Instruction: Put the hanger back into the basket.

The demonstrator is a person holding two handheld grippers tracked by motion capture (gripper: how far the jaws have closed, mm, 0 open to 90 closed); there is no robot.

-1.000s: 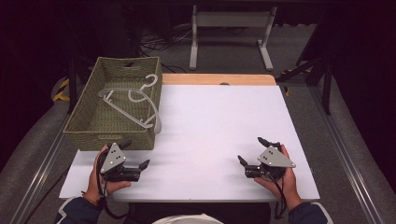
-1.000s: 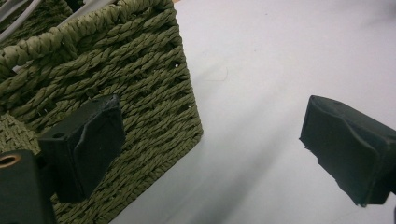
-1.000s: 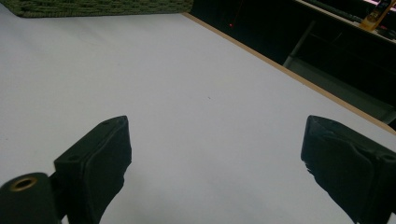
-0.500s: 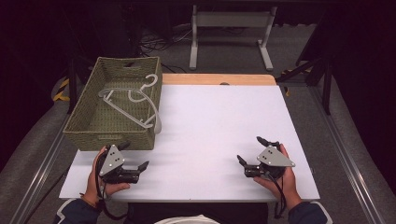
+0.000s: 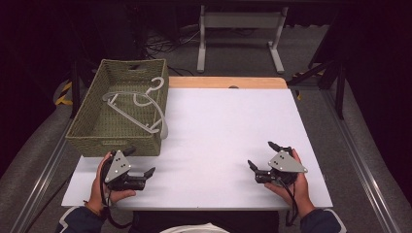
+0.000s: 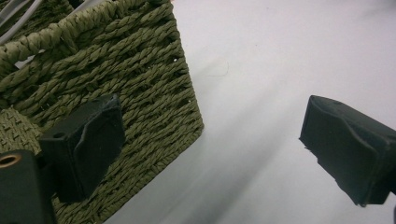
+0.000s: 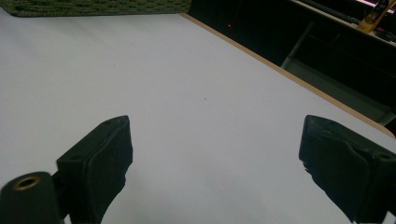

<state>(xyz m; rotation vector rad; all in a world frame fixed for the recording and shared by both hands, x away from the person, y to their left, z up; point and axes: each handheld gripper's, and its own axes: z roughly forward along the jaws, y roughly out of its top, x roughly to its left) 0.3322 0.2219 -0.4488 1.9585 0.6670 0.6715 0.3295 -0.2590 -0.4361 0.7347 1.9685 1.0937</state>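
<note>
An olive woven basket (image 5: 112,144) stands at the left of the white table top (image 5: 223,126). Pale plastic hangers (image 5: 138,104) lie inside it. My left gripper (image 5: 141,160) rests just in front of the basket's near right corner, open, nothing between its jaws. In the left gripper view that gripper (image 6: 210,135) looks past the basket's corner (image 6: 130,70), with a bit of hanger (image 6: 14,9) at the top left. My right gripper (image 5: 261,154) sits near the front right of the table, open and empty. In the right gripper view it (image 7: 215,154) faces bare table.
A wooden strip (image 5: 226,82) runs along the table's far edge. Beyond it stand a white metal stand (image 5: 240,29) and cables on the floor. The basket's edge (image 7: 93,7) shows far off in the right gripper view.
</note>
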